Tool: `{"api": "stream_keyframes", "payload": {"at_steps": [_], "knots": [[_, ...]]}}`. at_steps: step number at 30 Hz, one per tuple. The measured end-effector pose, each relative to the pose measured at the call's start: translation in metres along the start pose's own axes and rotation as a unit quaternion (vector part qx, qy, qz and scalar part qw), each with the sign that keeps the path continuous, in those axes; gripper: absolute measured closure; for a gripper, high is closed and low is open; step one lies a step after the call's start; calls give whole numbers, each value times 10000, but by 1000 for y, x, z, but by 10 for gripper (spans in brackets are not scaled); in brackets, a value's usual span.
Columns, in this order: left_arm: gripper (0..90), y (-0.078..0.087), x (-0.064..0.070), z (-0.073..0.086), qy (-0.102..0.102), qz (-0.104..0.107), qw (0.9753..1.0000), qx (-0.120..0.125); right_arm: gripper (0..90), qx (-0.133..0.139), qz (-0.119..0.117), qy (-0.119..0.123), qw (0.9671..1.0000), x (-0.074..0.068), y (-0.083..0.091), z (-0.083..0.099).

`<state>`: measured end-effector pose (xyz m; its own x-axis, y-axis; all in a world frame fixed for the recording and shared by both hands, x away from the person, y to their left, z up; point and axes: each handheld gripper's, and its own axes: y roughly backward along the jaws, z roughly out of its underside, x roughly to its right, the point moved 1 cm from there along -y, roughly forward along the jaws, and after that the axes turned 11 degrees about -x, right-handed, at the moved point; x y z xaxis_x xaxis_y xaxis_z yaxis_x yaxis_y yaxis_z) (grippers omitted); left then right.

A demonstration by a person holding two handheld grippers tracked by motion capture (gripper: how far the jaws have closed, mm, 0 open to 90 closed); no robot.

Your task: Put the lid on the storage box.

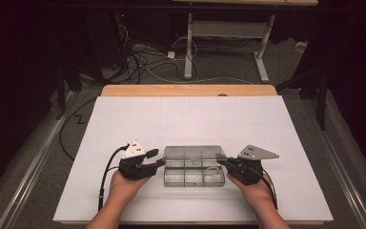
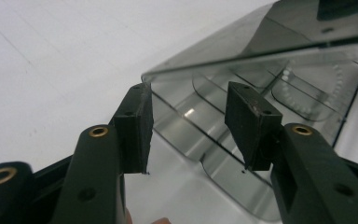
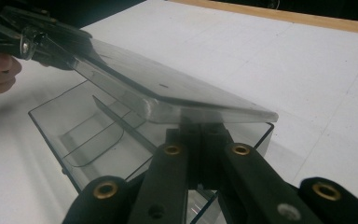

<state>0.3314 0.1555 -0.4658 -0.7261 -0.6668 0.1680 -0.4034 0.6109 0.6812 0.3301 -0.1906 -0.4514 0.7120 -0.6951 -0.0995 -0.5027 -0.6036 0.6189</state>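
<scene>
Clear plastic box (image 1: 193, 164) — right gripper (image 3: 200, 135) jaws clamp its wall, left gripper (image 2: 189, 126) jaws gape wide.

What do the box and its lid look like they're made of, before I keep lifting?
Box: seemingly clear, smoke-tinted hard plastic, glossy; you see its inner dividers and the white table through the walls. Lid: apparently the same tinted see-through plastic, smooth, with bright glints along its rounded edge.
</scene>
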Motion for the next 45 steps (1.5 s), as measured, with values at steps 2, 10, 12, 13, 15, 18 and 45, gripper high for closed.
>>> {"api": "stream_keyframes", "payload": {"at_steps": [2,10,12,13,15,18,45], "knots": [[561,3,1,6,-45,93,9999,39,900,-5,-11,-14,10000,0,0,1],[831,2,8,13,-65,292,9995,86,900,-30,-28,-14,10000,-2,0,6],[874,-1,11,13,-119,294,9995,37,900,-65,-28,-46,10000,-3,1,7],[875,-2,13,13,-127,316,9994,27,900,-59,-32,-63,10000,-3,1,8],[875,-3,15,11,-127,363,9992,56,900,-80,-22,-50,10000,-3,2,9],[876,-3,19,9,-172,412,9990,71,900,-125,-17,-62,9999,-4,3,12],[875,-1,26,19,-293,485,9983,-143,882,-356,392,-369,9979,17,24,43]]}}
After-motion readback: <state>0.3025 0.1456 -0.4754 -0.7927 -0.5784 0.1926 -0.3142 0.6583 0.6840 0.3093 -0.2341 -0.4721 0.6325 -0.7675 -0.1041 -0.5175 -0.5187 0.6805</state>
